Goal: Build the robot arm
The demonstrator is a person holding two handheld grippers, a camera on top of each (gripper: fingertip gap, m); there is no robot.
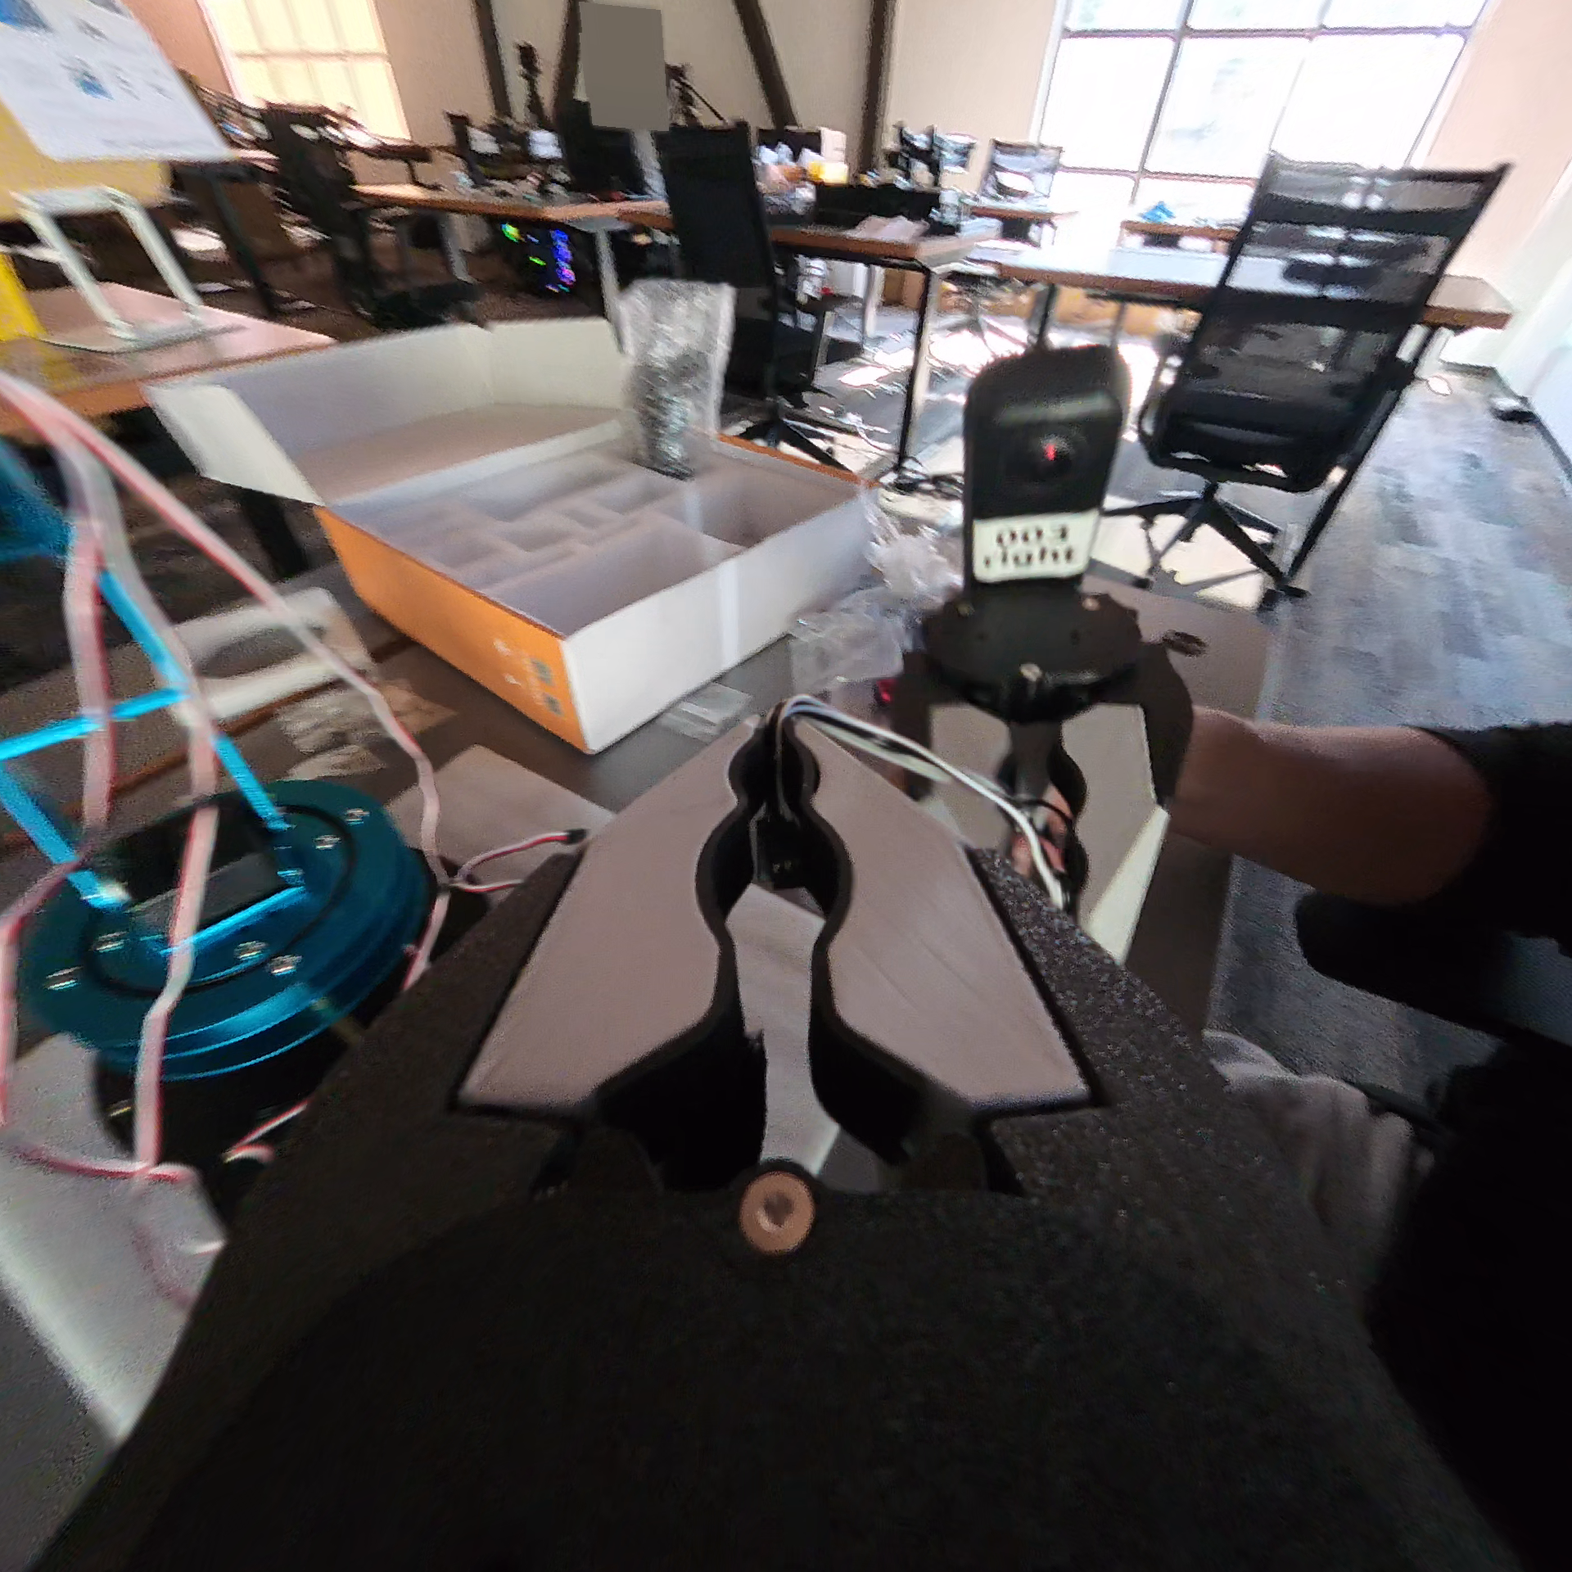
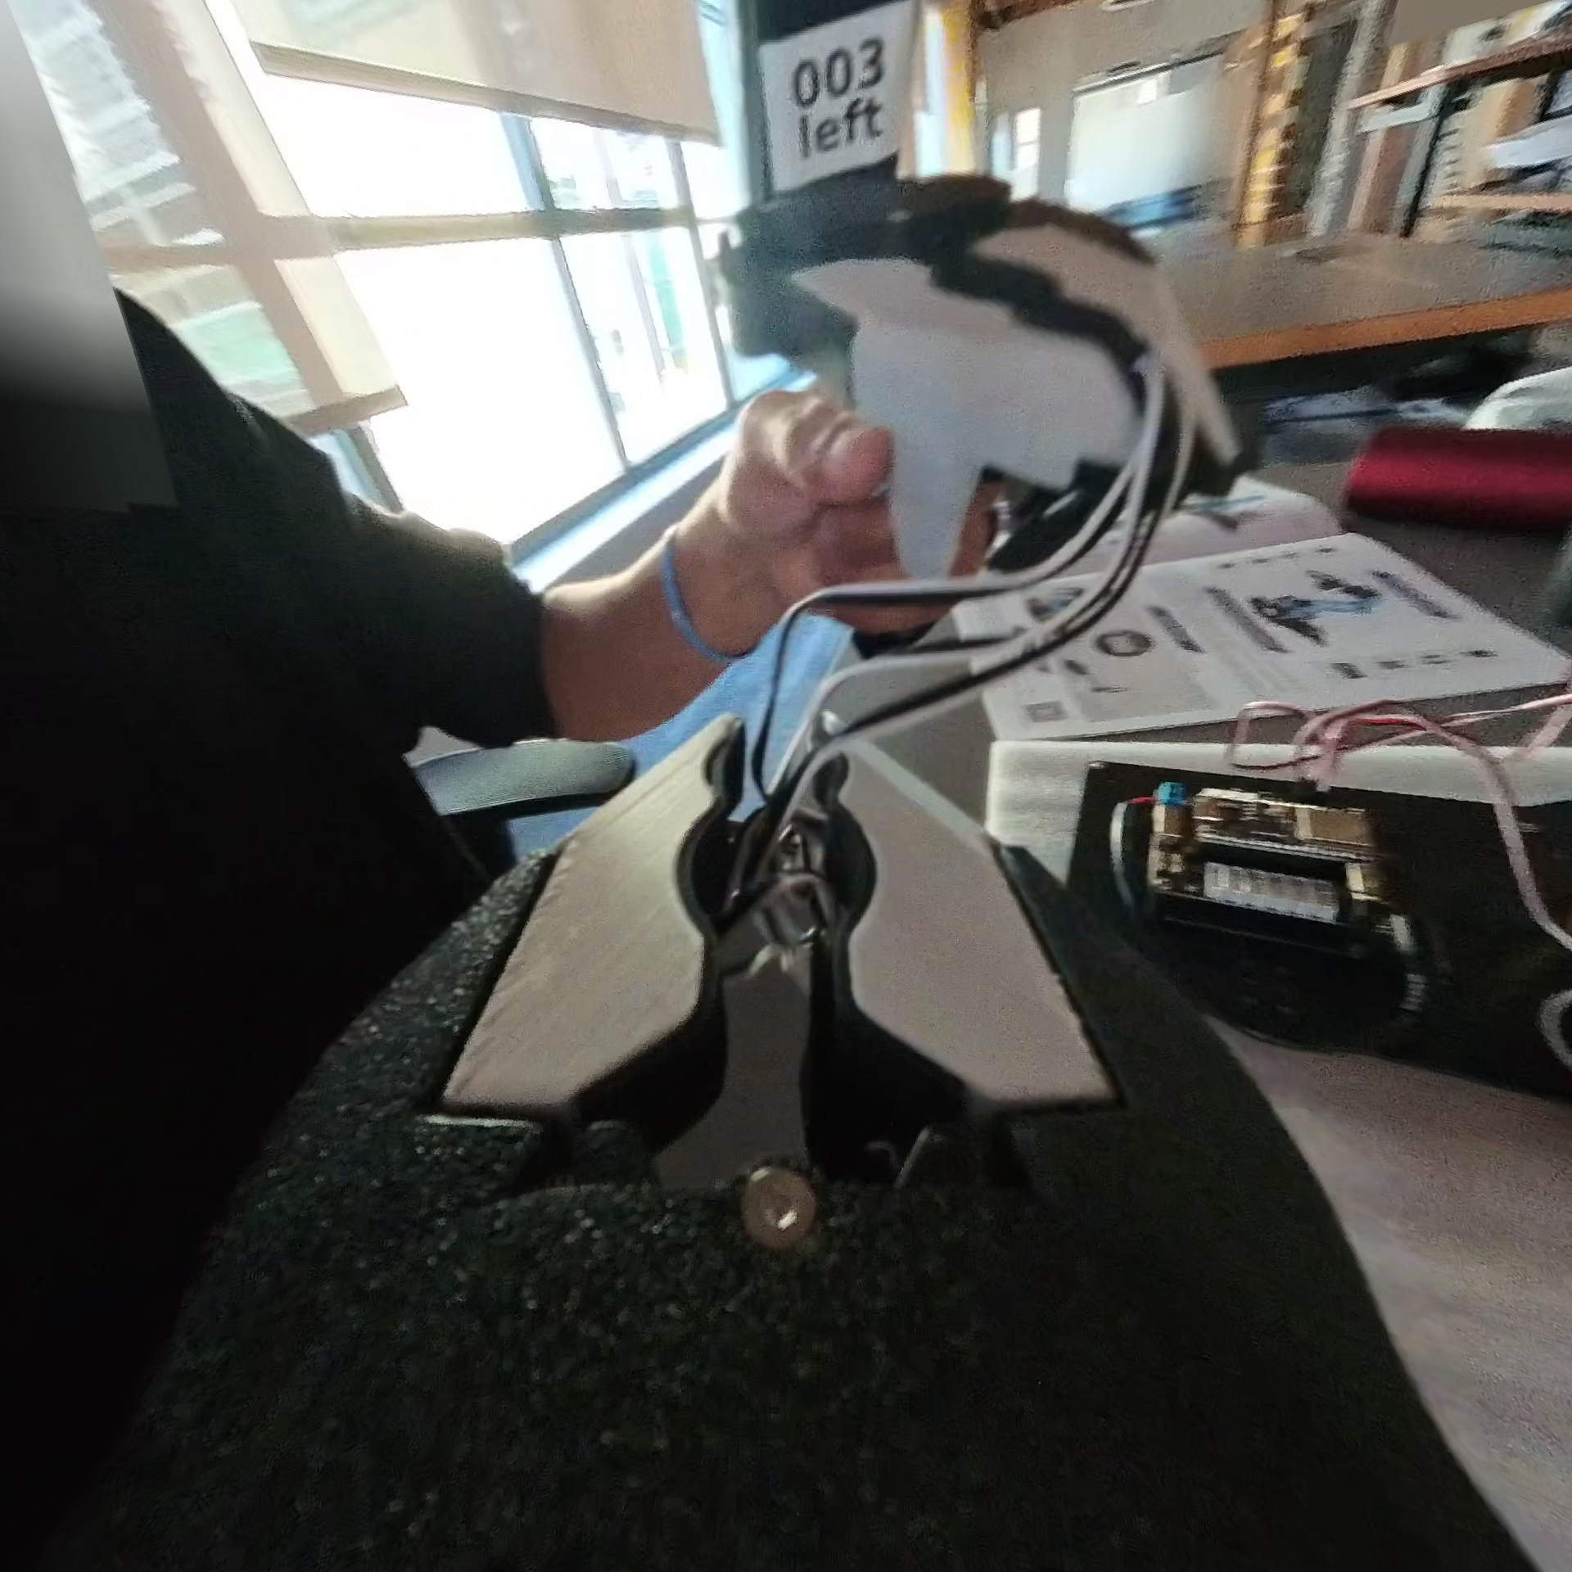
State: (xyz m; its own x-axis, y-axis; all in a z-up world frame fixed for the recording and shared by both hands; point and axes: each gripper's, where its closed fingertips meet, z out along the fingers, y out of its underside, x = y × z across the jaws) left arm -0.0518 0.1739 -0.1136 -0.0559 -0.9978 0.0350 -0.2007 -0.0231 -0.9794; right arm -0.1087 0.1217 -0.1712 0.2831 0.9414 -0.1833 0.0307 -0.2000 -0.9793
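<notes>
My left gripper point(image 1: 778, 742) is shut on a small black connector point(image 1: 778, 851) at one end of a black-and-white wire cable point(image 1: 931, 767). The cable runs right to my right gripper point(image 1: 1045, 821), which faces this camera and is held by a bare forearm. In the right wrist view my right gripper point(image 2: 784, 770) is shut on the same cable point(image 2: 936, 672). The wires loop up to the left gripper point(image 2: 1148, 374), held by a hand point(image 2: 800, 502). Both grippers are up in the air, close together.
A blue round base with a blue frame point(image 1: 221, 927) and loose pink-and-white wires point(image 1: 196, 766) stands at left. An open white-and-orange box point(image 1: 595, 544) lies behind, with office chairs point(image 1: 1310, 340) beyond. A circuit board point(image 2: 1259, 859) on a black block, a printed sheet point(image 2: 1233, 629) and a red cloth point(image 2: 1463, 476) are at right.
</notes>
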